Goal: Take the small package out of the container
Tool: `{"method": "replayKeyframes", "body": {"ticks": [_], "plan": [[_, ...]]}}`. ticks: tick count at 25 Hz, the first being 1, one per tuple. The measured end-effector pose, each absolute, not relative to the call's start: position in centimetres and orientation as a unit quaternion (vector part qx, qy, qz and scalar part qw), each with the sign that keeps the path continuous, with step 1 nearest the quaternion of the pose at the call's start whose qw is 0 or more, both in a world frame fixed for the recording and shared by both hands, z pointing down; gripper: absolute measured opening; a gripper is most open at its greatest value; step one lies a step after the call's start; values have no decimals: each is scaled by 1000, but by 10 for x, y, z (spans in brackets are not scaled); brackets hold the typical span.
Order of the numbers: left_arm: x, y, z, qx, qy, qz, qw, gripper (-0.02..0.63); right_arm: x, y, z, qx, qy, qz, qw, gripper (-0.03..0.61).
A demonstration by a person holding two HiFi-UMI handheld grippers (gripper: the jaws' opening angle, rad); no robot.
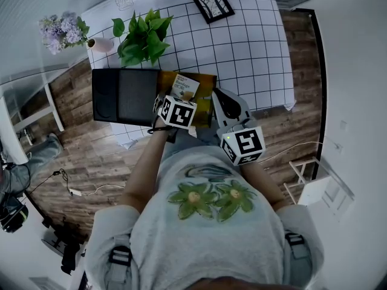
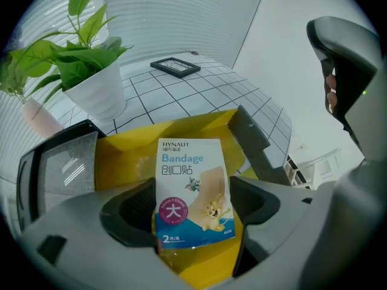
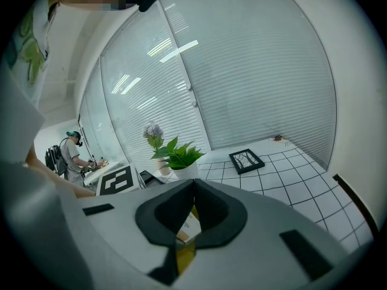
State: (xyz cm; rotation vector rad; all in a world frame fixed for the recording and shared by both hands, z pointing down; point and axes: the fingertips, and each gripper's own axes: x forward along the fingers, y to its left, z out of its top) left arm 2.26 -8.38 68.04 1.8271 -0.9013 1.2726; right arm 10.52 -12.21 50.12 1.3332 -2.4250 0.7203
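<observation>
The small package (image 1: 184, 86), a white and blue bandage packet (image 2: 192, 192), stands upright over the open yellow container (image 1: 204, 109). My left gripper (image 1: 181, 99) is shut on the packet's two side edges, with the printed face turned toward the left gripper view's camera (image 2: 195, 215). Yellow container wall (image 2: 130, 156) shows behind and below the packet. My right gripper (image 1: 217, 95) sits at the container's right side with its jaws shut tip to tip (image 3: 193, 183). Through the slot under its tips I see a bit of the packet (image 3: 187, 223) and yellow. The right gripper (image 2: 341, 71) also looms at the upper right of the left gripper view.
A black case (image 1: 124, 95) lies left of the container. A potted plant (image 1: 142, 41), a vase of lilac flowers (image 1: 63, 32) and a framed picture (image 1: 211, 2) stand farther back on the checked tablecloth (image 1: 254, 47). A person (image 3: 69, 153) works in the background.
</observation>
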Motion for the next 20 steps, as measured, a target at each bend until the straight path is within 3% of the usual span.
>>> {"method": "replayKeyframes", "body": {"ticks": [20], "plan": [[27,-84,688,697,-332,516,370,382,104,-120,500,456,-844,249,135,6]]}}
